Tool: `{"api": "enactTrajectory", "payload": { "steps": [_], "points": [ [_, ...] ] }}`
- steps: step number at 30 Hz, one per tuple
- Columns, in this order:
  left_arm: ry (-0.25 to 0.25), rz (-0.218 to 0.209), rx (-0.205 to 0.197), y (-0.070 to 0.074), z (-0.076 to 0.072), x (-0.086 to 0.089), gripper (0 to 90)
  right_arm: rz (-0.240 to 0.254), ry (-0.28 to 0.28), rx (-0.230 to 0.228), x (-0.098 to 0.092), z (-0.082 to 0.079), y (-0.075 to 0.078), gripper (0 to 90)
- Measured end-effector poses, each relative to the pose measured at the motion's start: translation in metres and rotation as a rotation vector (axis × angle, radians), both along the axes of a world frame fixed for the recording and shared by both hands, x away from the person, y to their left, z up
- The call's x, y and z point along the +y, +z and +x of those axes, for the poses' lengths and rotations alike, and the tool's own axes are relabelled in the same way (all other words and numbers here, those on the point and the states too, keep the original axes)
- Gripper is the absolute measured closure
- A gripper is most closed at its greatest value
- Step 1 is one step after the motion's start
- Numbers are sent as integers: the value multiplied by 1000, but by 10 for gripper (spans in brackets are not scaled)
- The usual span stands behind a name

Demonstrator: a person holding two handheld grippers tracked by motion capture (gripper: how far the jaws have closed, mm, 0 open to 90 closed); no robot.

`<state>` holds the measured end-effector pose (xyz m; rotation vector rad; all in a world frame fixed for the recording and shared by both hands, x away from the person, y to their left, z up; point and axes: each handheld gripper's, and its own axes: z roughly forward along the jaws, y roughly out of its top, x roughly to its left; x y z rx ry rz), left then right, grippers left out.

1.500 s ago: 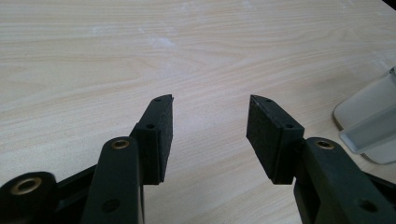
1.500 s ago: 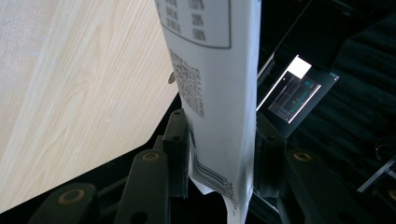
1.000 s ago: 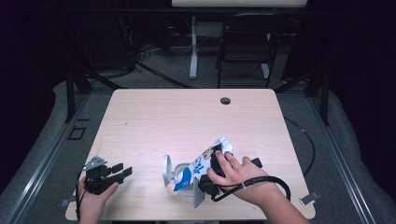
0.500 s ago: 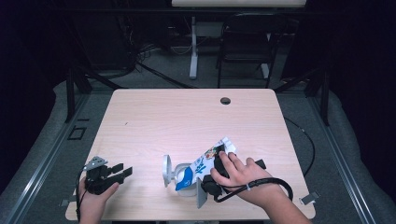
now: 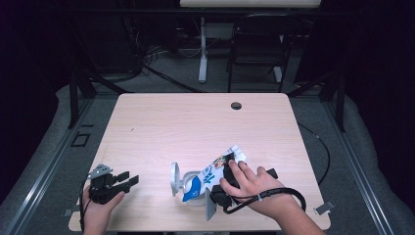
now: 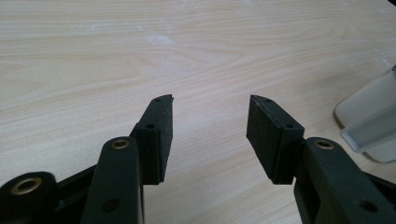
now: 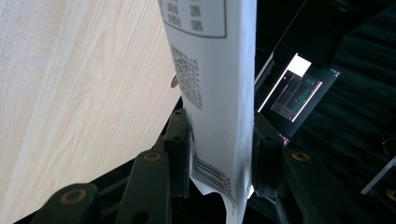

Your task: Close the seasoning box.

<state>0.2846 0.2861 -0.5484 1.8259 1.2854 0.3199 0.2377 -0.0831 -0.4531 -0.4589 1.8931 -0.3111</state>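
Cardboard carton, blue-and-white, tilts over a clear cup near the table's front edge, clamped across its body by the right gripper; likely light, crushable, slick, so mid-body is best; left gripper is idle, jaws apart.

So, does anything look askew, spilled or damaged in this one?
No spill or damage shows. The blue-and-white printed carton is tipped over a clear plastic cup lying sideways on the pale wooden table, clamped in the right gripper. The left gripper is open.
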Motion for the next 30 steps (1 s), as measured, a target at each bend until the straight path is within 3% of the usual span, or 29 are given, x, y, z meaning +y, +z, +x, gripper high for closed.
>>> {"api": "enactTrajectory", "payload": {
  "steps": [7, 9, 11, 17, 19, 30],
  "points": [
    [0, 1, 2, 0, 0, 0, 513, 23, 4, 8, 2, -2, 0, 660],
    [3, -1, -2, -1, 0, 0, 513, 62, 17, 28, 0, -1, -2, 661],
    [2, 0, 0, -1, 0, 0, 513, 36, 2, 7, 2, -3, -1, 661],
    [-3, 4, 7, -1, 1, 0, 513, 89, -8, 25, 2, -6, 0, 663],
    [-3, 4, 7, -1, 0, 0, 513, 142, -4, 49, 0, -5, -1, 664],
    [-3, 6, 8, -1, 1, 0, 512, 274, -31, 93, -6, -10, -4, 686]
  ]
}}
